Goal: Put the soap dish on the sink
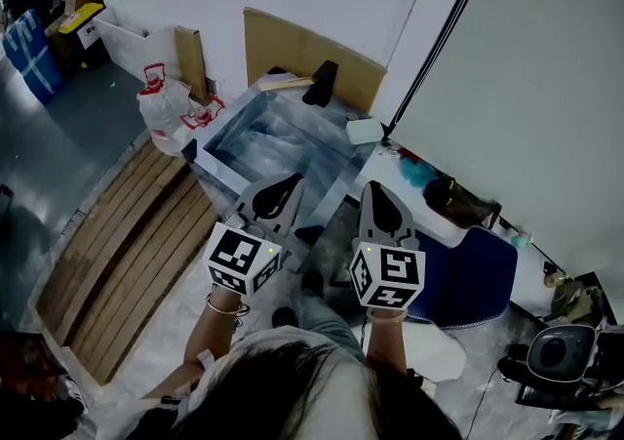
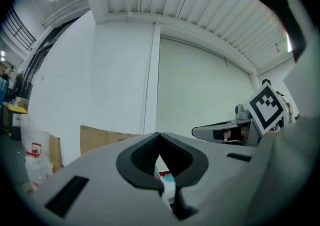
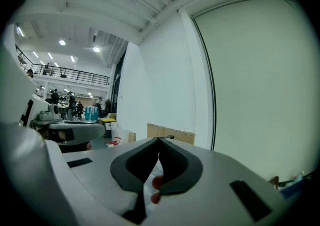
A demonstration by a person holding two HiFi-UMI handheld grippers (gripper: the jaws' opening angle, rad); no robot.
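The steel sink (image 1: 278, 140) lies ahead of me in the head view, with a black faucet (image 1: 321, 83) at its far rim. A small white box-like thing (image 1: 364, 131), which may be the soap dish, rests at the sink's far right corner. My left gripper (image 1: 281, 193) hovers over the sink's near edge, its jaws closed tip to tip and empty (image 2: 159, 137). My right gripper (image 1: 382, 206) is beside it, over the counter right of the sink, also shut with nothing held (image 3: 159, 141). Both point up towards the wall, well short of the white thing.
A slatted wooden pallet (image 1: 127, 248) lies on the floor at left. A plastic bag with red-capped bottles (image 1: 168, 113) and cardboard sheets (image 1: 307, 56) stand behind the sink. A black bag (image 1: 456, 200) and blue seat (image 1: 473, 277) are to the right. The person's feet show below.
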